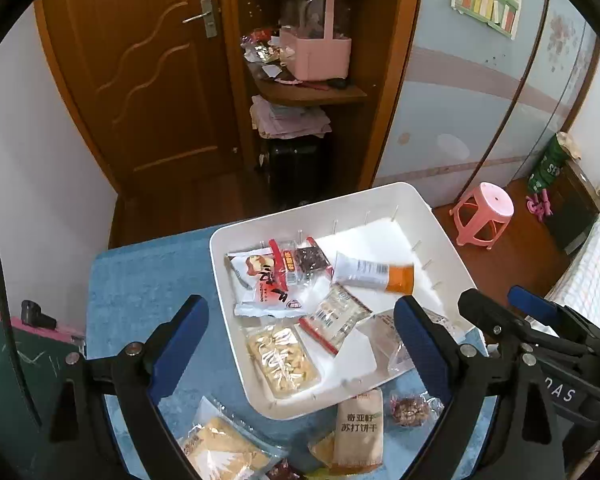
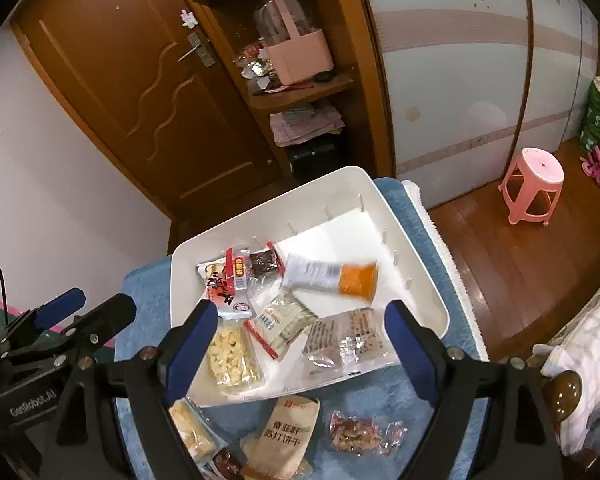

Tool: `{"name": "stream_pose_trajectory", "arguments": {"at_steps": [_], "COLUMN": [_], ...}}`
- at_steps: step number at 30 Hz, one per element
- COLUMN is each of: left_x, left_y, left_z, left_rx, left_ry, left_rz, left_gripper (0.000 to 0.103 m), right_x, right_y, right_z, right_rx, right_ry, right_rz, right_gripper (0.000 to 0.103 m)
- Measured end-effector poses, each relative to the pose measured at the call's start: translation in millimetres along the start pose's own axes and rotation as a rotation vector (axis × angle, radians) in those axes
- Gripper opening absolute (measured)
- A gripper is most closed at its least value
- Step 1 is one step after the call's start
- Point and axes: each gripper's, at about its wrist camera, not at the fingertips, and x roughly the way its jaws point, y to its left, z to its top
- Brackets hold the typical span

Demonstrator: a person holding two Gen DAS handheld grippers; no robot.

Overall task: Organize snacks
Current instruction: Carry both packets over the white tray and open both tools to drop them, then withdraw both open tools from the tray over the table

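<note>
We see both grippers, left [image 1: 300, 344] and right [image 2: 300, 344], fingers apart and empty, above the white bin's [image 1: 428, 208] near rim; its far half lies bare

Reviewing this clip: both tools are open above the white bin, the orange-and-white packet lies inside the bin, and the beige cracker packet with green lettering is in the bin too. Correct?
One slip: the beige cracker packet is not in the white bin; it lies on the blue cloth just outside the bin's near edge, as the right wrist view shows. The orange-and-white packet is inside, and the left tool and right tool are open.
</note>
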Motion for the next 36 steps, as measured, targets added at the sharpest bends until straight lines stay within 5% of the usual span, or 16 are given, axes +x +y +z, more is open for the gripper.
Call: {"name": "stream_pose_trajectory", "arguments": {"at_steps": [9,20,36], "left_x": [-32,-108,-168], "left_y": [-2,-19,-38], "left_z": [-28,-76,-154], "left_rx": [0.0,0.0,-0.045], "left_ry": [-0.031,-0.189,-0.191], "left_rz": [0.022,0.038,0.02], "left_gripper": [0.093,0.093,0.093], "right_x": [-28,-94,-159], "right_y": [9,14,15], "right_z": [-21,-50,-106], "right_rx": [-0.056,-0.157,-0.254], "right_ry": [-0.023,-0.116,-0.147], "right_rz": [0.026,0.051,0.089], "right_gripper": [0.087,0.087,0.087]}}
